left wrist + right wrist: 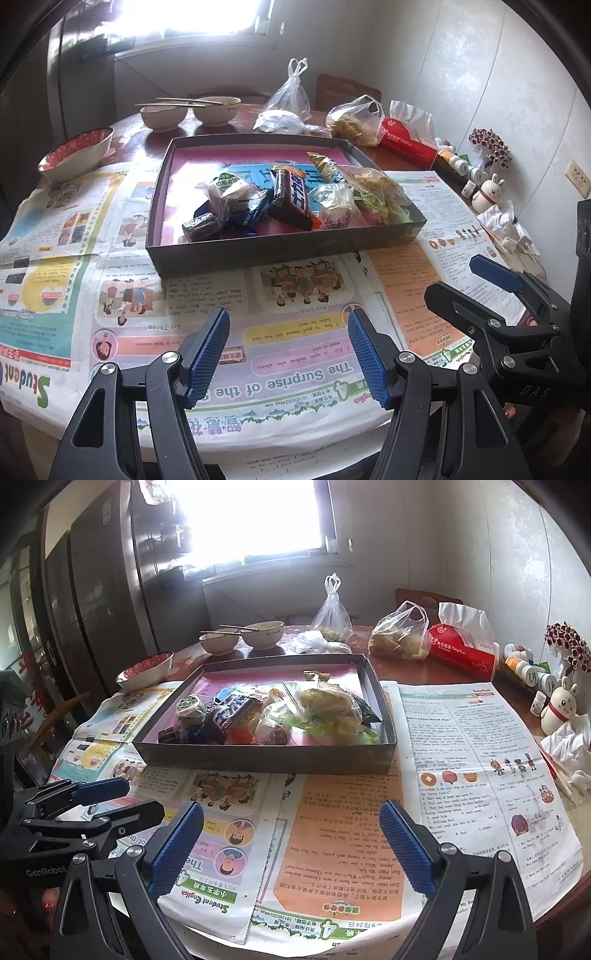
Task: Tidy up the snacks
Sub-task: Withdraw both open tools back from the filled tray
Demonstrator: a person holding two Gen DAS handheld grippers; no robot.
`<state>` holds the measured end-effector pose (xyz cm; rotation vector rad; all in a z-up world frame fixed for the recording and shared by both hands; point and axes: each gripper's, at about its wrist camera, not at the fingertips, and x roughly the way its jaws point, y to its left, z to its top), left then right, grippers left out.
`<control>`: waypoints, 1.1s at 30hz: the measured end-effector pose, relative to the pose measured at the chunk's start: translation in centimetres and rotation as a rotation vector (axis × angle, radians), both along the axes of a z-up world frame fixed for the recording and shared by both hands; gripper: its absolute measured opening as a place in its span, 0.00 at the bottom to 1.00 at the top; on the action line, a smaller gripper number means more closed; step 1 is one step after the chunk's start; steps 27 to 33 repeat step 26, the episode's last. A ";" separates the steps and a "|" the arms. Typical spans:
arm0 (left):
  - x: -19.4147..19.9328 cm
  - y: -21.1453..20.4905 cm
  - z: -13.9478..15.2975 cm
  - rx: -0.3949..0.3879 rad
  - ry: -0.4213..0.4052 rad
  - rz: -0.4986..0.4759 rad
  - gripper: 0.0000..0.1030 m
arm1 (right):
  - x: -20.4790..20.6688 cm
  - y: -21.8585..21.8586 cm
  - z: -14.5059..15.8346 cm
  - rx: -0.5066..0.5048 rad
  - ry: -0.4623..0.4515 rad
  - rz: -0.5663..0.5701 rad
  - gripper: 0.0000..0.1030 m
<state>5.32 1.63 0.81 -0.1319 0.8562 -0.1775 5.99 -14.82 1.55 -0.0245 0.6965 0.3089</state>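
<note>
A dark shallow box [236, 254] [266, 758] stands on the newspaper in the middle of the table. It holds several wrapped snacks: a brown chocolate bar [291, 195] [229, 712], a clear bag of yellow crisps [380, 188] [332, 705], small wrapped cakes [225, 192] [190, 707] and a dark block [201, 227]. My left gripper [290, 354] is open and empty above the newspaper, in front of the box. My right gripper [291, 845] is open and empty, to the right of the left one; it also shows in the left wrist view [476, 288].
Newspaper sheets [295, 332] [461, 775] cover the near table. Behind the box stand two beige bowls with chopsticks [188, 110] [240, 637], a red-patterned bowl [77, 151] [147, 668], plastic bags [354, 118] [400, 635] and a red tissue pack [406, 140] [461, 650]. Small bottles and a rabbit figure [489, 192] [561, 705] line the right wall.
</note>
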 end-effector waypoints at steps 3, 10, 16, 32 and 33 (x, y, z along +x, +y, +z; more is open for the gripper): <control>-0.1 0.0 0.1 0.003 -0.003 0.003 0.66 | 0.0 0.0 0.0 -0.002 0.000 0.000 0.94; -0.2 -0.1 0.1 0.008 0.000 0.001 0.66 | -0.1 -0.1 0.0 -0.001 -0.002 -0.004 0.94; -0.1 0.0 0.0 0.024 -0.001 0.016 0.66 | -0.2 -0.2 0.0 -0.002 0.000 -0.010 0.94; 1.1 2.4 0.3 0.010 -0.043 0.070 0.67 | 1.4 -1.6 -0.4 -0.003 0.010 -0.045 0.94; 1.1 2.4 0.3 0.010 -0.043 0.070 0.67 | 1.4 -1.6 -0.4 -0.003 0.010 -0.045 0.94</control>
